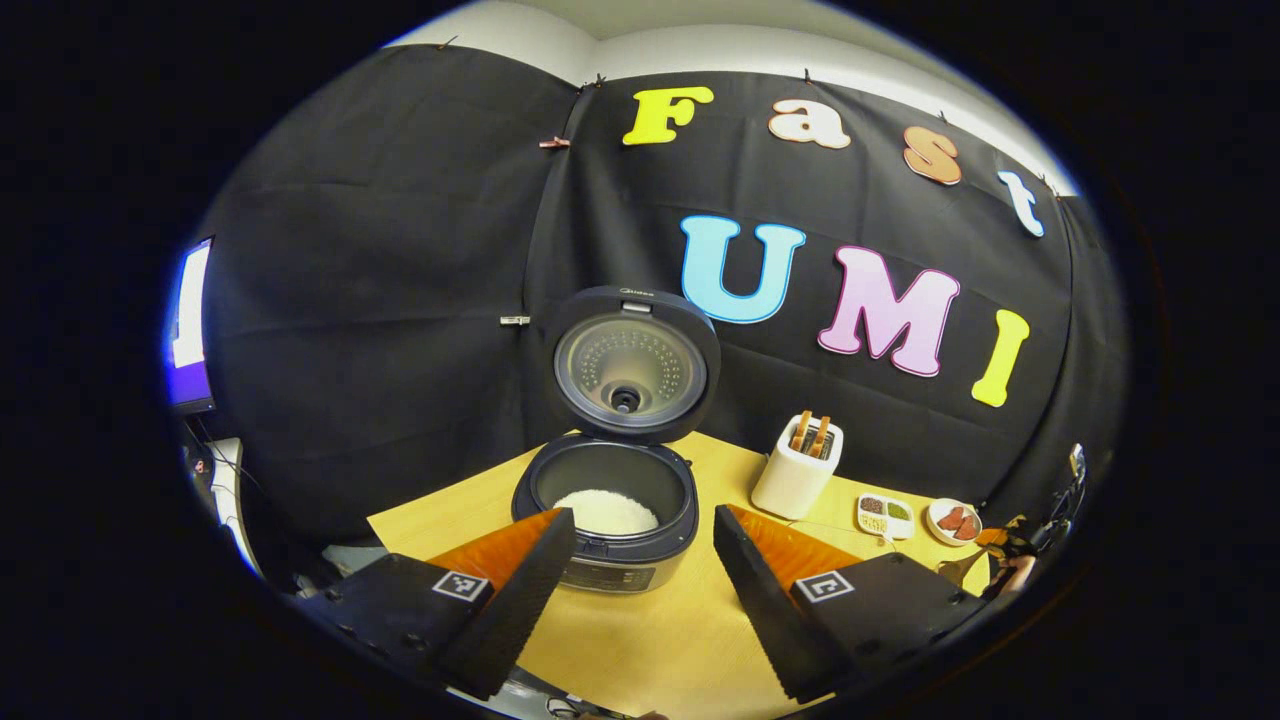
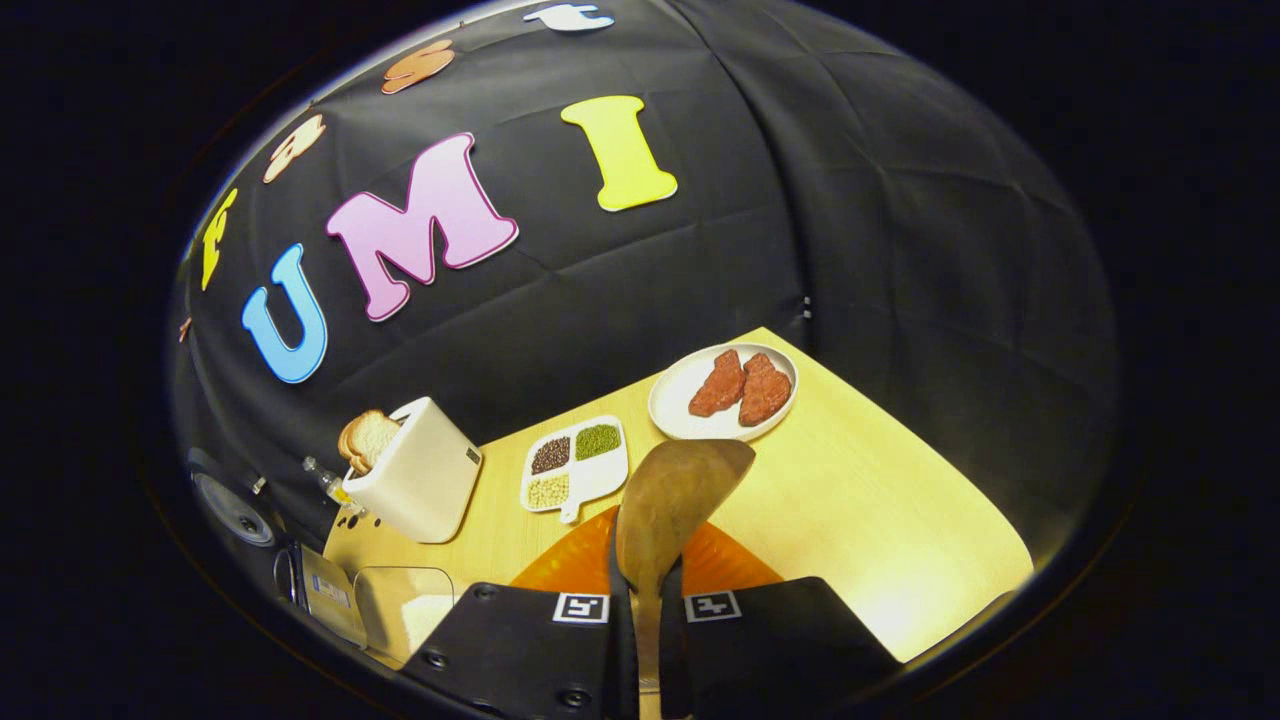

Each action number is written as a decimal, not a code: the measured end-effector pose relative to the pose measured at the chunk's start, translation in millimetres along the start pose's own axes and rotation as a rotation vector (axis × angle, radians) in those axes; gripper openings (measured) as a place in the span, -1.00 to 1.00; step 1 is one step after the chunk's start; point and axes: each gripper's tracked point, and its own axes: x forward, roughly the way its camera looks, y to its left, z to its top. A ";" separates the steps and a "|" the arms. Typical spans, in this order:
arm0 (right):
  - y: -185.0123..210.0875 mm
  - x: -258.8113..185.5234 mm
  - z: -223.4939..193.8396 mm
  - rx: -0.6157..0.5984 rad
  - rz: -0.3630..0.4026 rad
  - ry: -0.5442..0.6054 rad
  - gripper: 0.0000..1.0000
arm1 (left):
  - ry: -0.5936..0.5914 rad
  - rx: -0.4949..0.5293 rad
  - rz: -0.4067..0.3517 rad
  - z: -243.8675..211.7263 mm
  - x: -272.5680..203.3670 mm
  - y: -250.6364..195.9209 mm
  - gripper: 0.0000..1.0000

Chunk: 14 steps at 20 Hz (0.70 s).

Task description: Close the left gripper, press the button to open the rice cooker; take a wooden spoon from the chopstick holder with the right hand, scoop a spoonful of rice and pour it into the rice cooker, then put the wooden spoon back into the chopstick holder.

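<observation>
The dark rice cooker (image 1: 610, 550) stands on the wooden table with its lid (image 1: 632, 365) raised upright. White rice (image 1: 605, 512) lies in its pot. My left gripper (image 1: 642, 520) is open just in front of the cooker, one finger on each side of it and nothing between them. My right gripper (image 2: 647, 590) is shut on the handle of a wooden spoon (image 2: 680, 495). The spoon's bowl points forward over the table towards a sectioned dish. A clear container with white rice (image 2: 402, 608) sits low at the left of the right gripper view.
A white box holding bread slices (image 1: 797, 470) (image 2: 415, 485) stands right of the cooker. Beyond it lie a sectioned dish of beans (image 1: 884, 514) (image 2: 575, 465) and a plate with red meat pieces (image 1: 953, 521) (image 2: 722, 392). The table (image 2: 860, 500) ends near the black cloth wall.
</observation>
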 end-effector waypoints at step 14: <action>-17.8 -34.1 -1.9 0.014 -0.124 -0.026 0.97 | -0.054 -0.023 -0.036 47.1 15.7 -0.1 0.91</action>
